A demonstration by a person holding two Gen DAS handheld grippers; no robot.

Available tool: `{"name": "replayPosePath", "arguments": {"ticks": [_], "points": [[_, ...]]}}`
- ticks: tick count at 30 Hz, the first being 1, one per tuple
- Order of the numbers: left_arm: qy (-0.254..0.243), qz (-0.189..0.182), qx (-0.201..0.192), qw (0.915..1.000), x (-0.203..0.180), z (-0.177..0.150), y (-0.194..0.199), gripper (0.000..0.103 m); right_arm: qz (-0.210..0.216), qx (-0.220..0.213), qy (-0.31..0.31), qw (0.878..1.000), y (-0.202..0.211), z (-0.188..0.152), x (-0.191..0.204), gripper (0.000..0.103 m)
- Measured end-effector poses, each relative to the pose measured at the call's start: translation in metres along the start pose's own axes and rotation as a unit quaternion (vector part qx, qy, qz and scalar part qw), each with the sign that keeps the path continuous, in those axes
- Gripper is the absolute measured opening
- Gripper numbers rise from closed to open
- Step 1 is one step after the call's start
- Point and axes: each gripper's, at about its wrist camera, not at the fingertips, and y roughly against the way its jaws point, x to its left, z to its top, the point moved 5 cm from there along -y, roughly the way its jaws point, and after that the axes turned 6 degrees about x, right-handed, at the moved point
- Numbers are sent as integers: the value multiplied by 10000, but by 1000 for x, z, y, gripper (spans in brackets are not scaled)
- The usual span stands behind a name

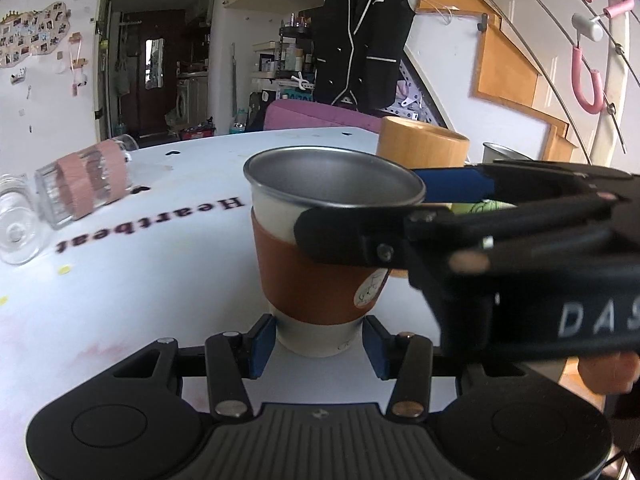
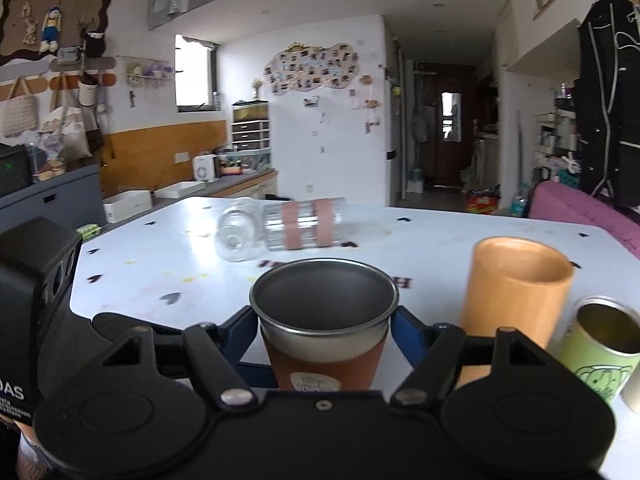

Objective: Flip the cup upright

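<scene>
A metal cup with a brown sleeve [image 1: 320,248] stands upright on the white table [image 1: 120,300], mouth up. My left gripper [image 1: 320,340] has its blue pads on either side of the cup's white base, close to it. My right gripper [image 2: 324,332] holds the cup [image 2: 324,336] just under its rim, with a blue pad on each side; it shows in the left wrist view as a black arm reaching in from the right [image 1: 400,220].
A ribbed glass with pink bands [image 1: 86,180] lies on its side at the left, next to a clear glass [image 1: 18,224]. A wooden cup [image 2: 516,292] and a green tin [image 2: 600,344] stand right of the metal cup.
</scene>
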Motion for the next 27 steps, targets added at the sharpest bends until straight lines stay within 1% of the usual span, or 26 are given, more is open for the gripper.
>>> {"name": "replayPosePath", "arguments": {"ticks": [4,10,15,21,24,27], "points": [[59,-86,-60,9999,0,7,-11,49,-280,-60,43,9996,-6,1,-6,73],[39,-51,-90,9999,-2,12,-18,49,-528,-101,1,9986,-13,2,-13,71],[71,-27,-92,9999,-1,16,-21,49,-649,-109,-12,9978,-19,2,-14,70],[181,0,-153,9997,1,11,-12,50,-639,-95,-77,9979,-20,1,-14,70],[268,64,-175,9995,2,9,-1,61,-584,-108,-130,9982,-15,1,-13,72],[395,222,-251,9987,5,6,18,64,-459,-209,-250,9984,-2,4,-14,75]]}}
